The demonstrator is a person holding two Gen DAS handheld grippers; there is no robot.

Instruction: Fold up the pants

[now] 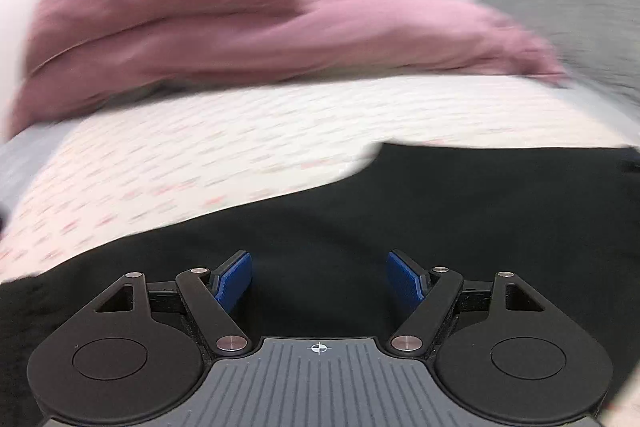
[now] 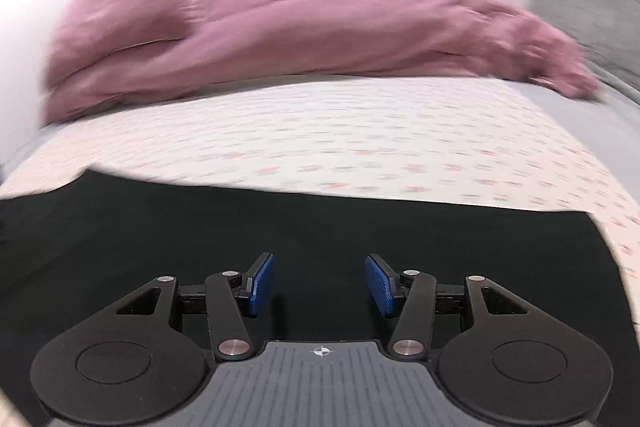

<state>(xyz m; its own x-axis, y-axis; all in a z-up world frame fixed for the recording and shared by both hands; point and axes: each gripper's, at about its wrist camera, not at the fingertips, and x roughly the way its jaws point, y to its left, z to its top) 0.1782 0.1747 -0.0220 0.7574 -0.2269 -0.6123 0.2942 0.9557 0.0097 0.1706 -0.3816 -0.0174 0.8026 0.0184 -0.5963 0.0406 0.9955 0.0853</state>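
Black pants (image 1: 440, 211) on a white, pink-flecked sheet (image 1: 240, 139); mauve blanket (image 1: 224, 23), grey pillow (image 1: 580, 19).

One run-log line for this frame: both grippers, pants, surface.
left gripper: open, empty | right gripper: open, empty | black fabric pants: flat on white patterned bedsheet, unheld | pink duvet: behind

Nothing readable here

No words, brands or numbers anywhere, just a small white crosshair mark (image 1: 319, 347) on each gripper's grey base plate.
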